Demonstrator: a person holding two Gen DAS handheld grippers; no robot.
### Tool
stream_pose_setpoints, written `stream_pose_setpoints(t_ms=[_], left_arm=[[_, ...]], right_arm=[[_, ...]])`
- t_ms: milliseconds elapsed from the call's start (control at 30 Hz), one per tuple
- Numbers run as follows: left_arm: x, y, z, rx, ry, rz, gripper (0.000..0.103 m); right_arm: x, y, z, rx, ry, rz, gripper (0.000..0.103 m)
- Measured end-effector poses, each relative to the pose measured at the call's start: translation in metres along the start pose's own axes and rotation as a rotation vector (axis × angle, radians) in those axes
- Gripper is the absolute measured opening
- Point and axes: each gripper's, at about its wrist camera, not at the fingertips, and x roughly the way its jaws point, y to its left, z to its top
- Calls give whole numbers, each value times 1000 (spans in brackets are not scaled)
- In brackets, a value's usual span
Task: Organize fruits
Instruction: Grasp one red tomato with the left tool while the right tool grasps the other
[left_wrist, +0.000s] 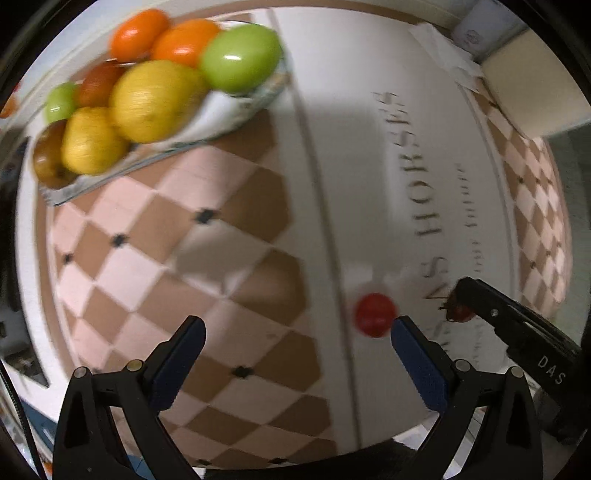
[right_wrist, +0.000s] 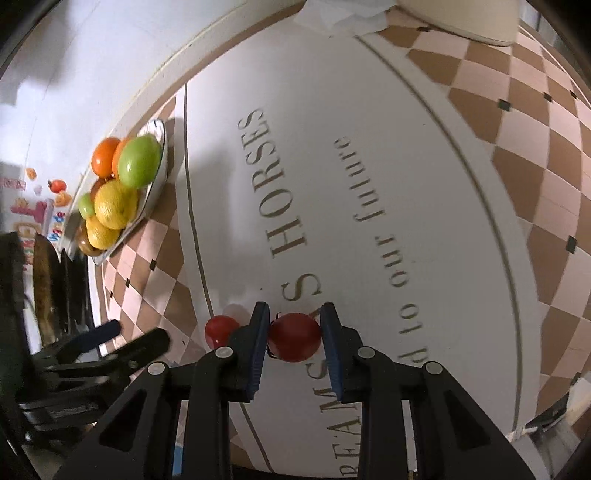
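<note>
Right gripper (right_wrist: 294, 317) is clamped on a small red tomato (right_wrist: 294, 336), both blue pads pressed against its sides, with the fruit sitting low over the white middle of the printed tablecloth (right_wrist: 406, 184), right on the gold lettering. From my left camera that same gripper comes in from the right edge as a black finger, and I can only catch a sliver of the tomato and its dark stem behind the tip. My left gripper (left_wrist: 297, 328) points down at the cloth with its jaws spread wide and nothing between them. A second, loose red tomato (left_wrist: 375, 314) lies on the white band just beside the left gripper's right-hand pad (left_wrist: 413, 354); whether they actually touch I can't tell, the picture is kinda smeared. In the right view that loose one sits just left of my right gripper's left finger, partly hidden behind it. Everything else is already piled on the patterned plate (left_wrist: 221, 114) at the far side, on the tan-and-pink checkered part of the cloth: two oranges (left_wrist: 140, 33), a big green apple (left_wrist: 240, 57), a smaller green one, two yellow lemons (left_wrist: 155, 101), a reddish fruit and a brownish one tucked at the edge. Crumpled white paper (right_wrist: 340, 18) lies at the far end of the table.
</note>
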Motion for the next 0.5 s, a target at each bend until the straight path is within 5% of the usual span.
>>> stream_pose_setpoints(t_ms=[167,333,500], left_arm=[[15,-33,3,82,24,-52,95],[33,-53,2,140,74,-43,48],[29,-54,3,164,43,-38,30]], right_arm=[[-10,-18,1,40,-17,-1,31],[-16,-32,-2,71,-29,-13,31],[-24,-33,-3,55,-45,-27,31]])
